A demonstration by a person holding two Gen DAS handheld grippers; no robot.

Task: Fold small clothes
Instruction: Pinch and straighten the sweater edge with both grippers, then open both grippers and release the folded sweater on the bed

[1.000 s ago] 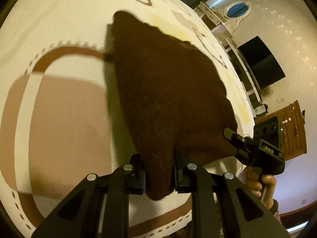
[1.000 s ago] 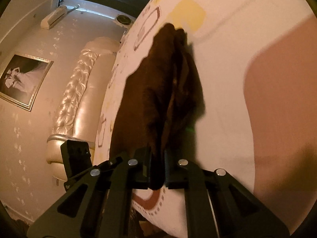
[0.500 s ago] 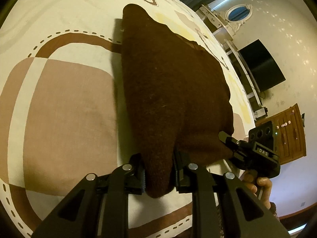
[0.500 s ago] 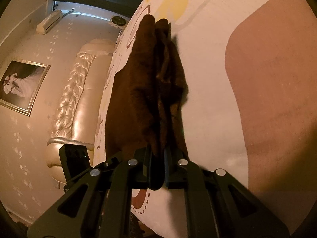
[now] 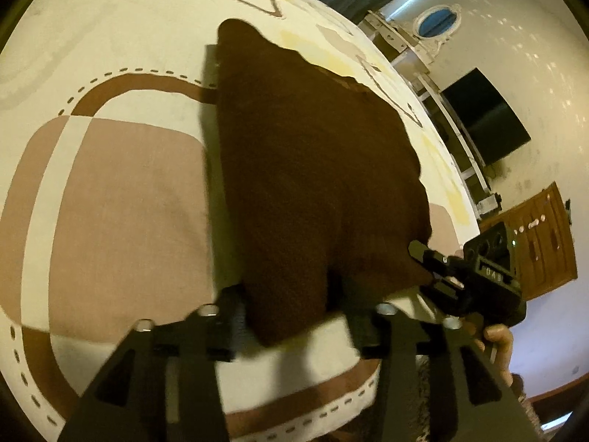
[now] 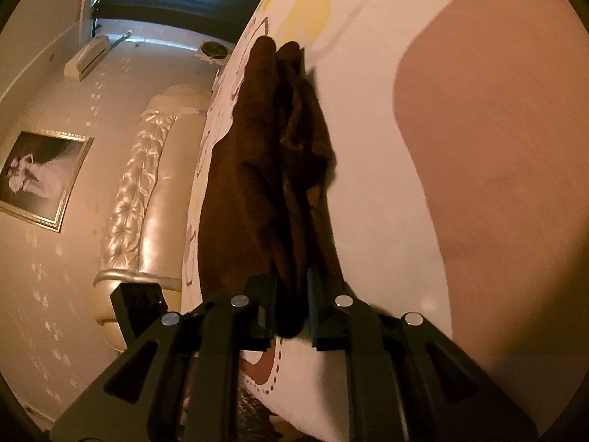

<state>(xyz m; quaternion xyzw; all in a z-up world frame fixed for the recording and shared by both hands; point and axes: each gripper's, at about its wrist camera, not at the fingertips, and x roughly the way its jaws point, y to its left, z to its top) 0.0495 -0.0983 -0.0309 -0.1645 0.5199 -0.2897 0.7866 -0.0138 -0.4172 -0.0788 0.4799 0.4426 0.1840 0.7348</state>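
A dark brown fuzzy garment (image 5: 313,169) lies folded on a cream bedspread (image 5: 121,199) with brown and tan shapes. My left gripper (image 5: 291,316) has its jaws spread apart around the garment's near corner, the cloth loose between them. My right gripper (image 6: 291,313) also stands with jaws parted around the garment's (image 6: 265,184) other near corner, where several layers show edge-on. The right gripper also shows in the left wrist view (image 5: 475,280), at the garment's right corner, held by a hand.
The bed's near edge runs just below both grippers. A padded cream headboard (image 6: 136,213) and a framed picture (image 6: 40,180) are on the left in the right wrist view. A black TV (image 5: 482,121) and a wooden cabinet (image 5: 541,246) stand beyond the bed.
Both grippers have opened: their jaws stand wider apart around the garment than half a second ago. The garment has settled flat on the bedspread.
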